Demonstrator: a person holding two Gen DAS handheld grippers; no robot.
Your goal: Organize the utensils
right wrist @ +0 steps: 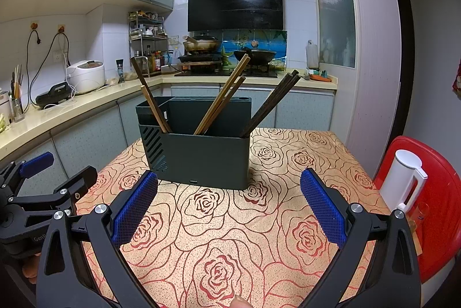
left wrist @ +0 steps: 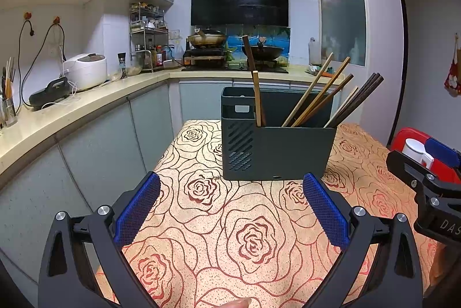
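The chopsticks all stand in the dark holder mid-worktop, so sorting looks finished, both left tongs and right tongs spread empty before the holder.

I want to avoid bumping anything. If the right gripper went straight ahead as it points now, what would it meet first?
Probably the dark utensil holder standing on the rose tablecloth. The right gripper is open, with only bare cloth before the holder's front wall, though depth is uncertain.
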